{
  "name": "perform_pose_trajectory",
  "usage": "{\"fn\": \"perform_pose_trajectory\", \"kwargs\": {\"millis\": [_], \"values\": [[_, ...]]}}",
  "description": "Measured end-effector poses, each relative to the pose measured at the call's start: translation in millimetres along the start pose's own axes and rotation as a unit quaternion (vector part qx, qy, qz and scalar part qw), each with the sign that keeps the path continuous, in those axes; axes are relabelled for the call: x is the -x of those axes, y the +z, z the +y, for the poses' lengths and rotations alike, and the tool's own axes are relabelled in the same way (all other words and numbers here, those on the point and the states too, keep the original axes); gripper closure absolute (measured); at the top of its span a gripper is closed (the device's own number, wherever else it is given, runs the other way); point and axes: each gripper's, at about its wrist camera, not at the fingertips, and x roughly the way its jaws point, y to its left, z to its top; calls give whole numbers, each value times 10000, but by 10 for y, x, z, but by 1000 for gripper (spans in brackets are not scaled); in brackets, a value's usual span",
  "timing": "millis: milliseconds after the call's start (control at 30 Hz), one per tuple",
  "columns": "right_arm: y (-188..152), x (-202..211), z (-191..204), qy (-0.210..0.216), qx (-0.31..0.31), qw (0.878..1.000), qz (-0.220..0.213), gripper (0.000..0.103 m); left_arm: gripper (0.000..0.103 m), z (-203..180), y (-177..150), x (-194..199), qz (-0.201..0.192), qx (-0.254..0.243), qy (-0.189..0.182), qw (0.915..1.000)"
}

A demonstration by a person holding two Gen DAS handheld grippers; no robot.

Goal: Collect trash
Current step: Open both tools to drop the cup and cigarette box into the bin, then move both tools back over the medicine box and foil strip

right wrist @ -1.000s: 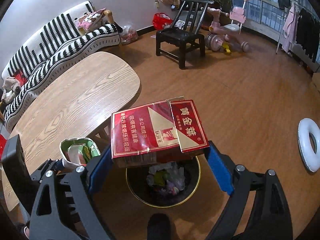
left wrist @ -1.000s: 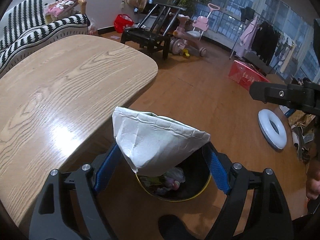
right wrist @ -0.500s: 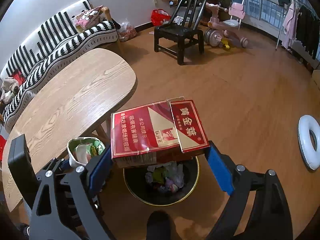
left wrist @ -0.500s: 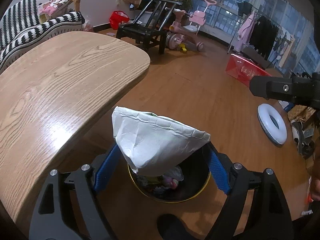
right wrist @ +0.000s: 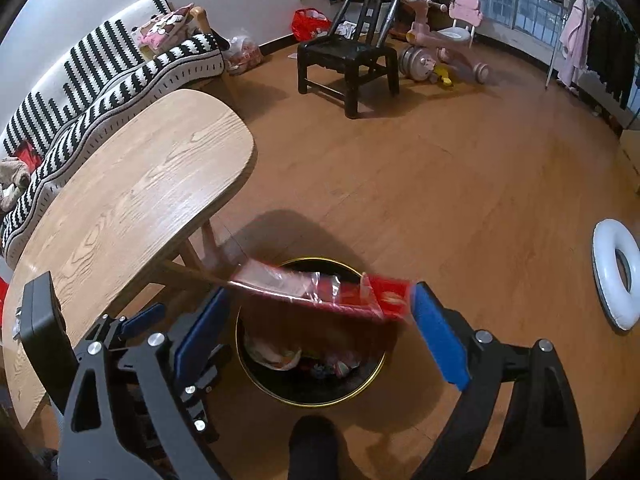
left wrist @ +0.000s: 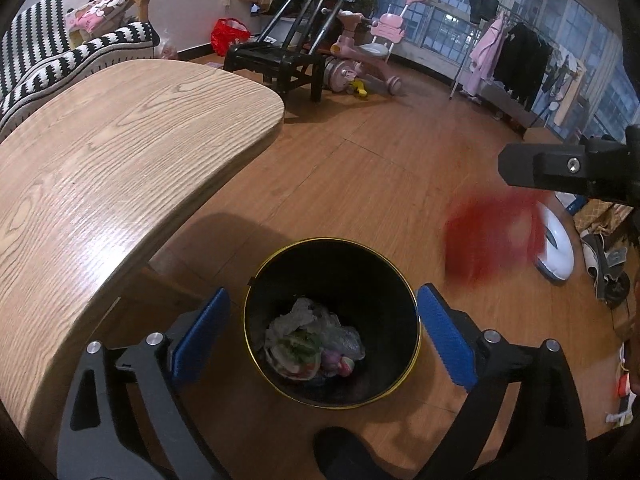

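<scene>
A black trash bin with a gold rim [left wrist: 332, 252] stands on the floor by the table, directly below my left gripper [left wrist: 322, 334], which is open and empty. The white paper cup lies in the bin among the trash [left wrist: 296, 320]. My right gripper [right wrist: 320, 320] is open above the same bin [right wrist: 372, 376]. The red carton [right wrist: 324, 292] is blurred in mid-air, falling between the right jaws over the bin. It shows as a red blur in the left wrist view [left wrist: 492, 236].
A wooden oval table [left wrist: 100, 168] lies to the left of the bin. A black chair [right wrist: 346, 54], a pink tricycle [right wrist: 448, 48] and a striped sofa [right wrist: 120, 68] stand further back. A white ring [right wrist: 618, 276] lies on the floor at right.
Both grippers opened. The white paper cup dropped from the left gripper into the bin. The red carton left the right gripper and is falling toward the bin.
</scene>
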Motion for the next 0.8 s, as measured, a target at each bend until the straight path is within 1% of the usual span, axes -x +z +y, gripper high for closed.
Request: {"fn": "perform_pose_trajectory", "kwargs": {"millis": [33,267,367,433,500,633,700,800], "values": [[1,-2,6,1,3,10000,1,12,11,0,3,-5,7,11,5,10000],[6,-27,44,-10,59,10000,-5,12,11,64,5,28,-17,71,25,10000],[12,-12,80,11,71,10000,-40,11,11,102,-1,83,-33,68,102,9999],[24,13,123,51,86,9999,-98,9,10,129,-12,143,-68,89,165,9998],[33,64,219,111,116,9996,-216,9,9,171,-14,236,-118,102,243,9996],[81,173,447,277,193,9982,-499,7,7,397,-42,592,-365,116,533,9978],[104,203,586,356,271,9974,-569,7,7,593,-73,802,-481,215,749,9958],[133,219,955,546,500,9953,-625,7,7,960,-140,1103,-582,522,1034,9916]]}}
